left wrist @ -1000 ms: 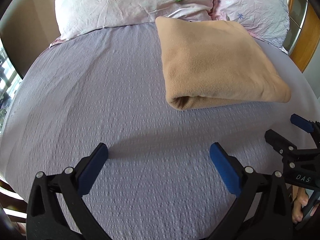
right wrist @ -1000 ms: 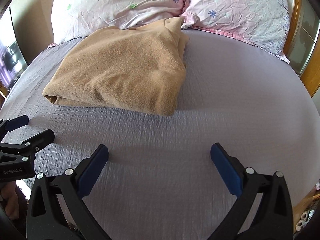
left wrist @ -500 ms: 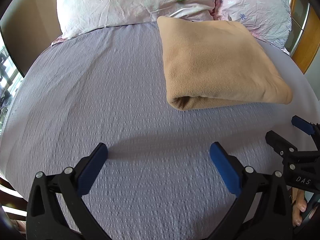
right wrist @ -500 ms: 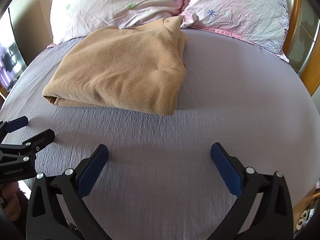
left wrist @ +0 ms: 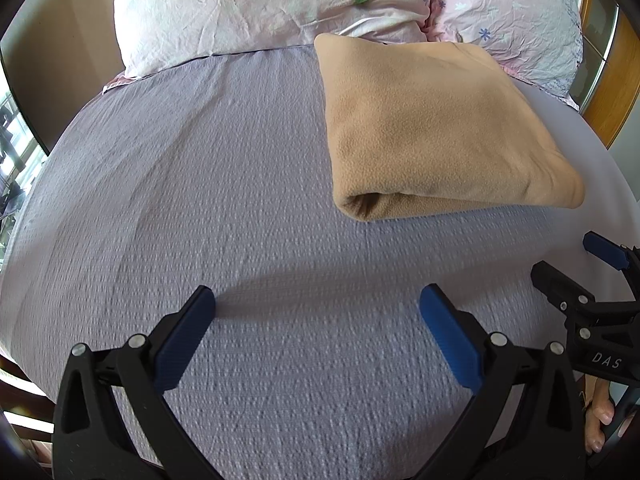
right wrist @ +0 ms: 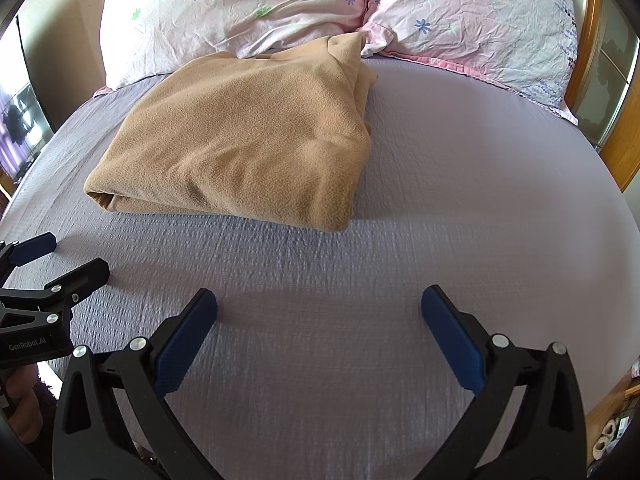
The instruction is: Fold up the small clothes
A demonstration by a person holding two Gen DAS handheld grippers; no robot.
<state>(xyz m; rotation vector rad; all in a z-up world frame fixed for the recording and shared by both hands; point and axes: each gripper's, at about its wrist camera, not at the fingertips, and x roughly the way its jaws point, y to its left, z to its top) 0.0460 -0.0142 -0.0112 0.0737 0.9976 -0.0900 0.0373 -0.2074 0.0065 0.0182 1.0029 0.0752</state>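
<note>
A tan fleece garment (left wrist: 432,128) lies folded into a thick rectangle on the lilac bed sheet (left wrist: 200,200), its far edge against the pillows; in the right wrist view it lies left of centre (right wrist: 248,148). My left gripper (left wrist: 316,312) is open and empty, hovering above the sheet, short of the garment and left of it. My right gripper (right wrist: 318,312) is open and empty, short of the garment's near right corner. Each gripper shows at the edge of the other's view: the right one (left wrist: 576,264) and the left one (right wrist: 56,256).
Two floral pink-and-white pillows (right wrist: 240,8) (right wrist: 480,20) lie along the head of the bed. A wooden bed frame (right wrist: 616,132) rises at the right. The bed's near edge lies just below the grippers, and a window (left wrist: 12,152) is at the far left.
Both grippers have drifted slightly, so the garment sits a little lower in the frames. The garment itself has not moved and both grippers stay open.
</note>
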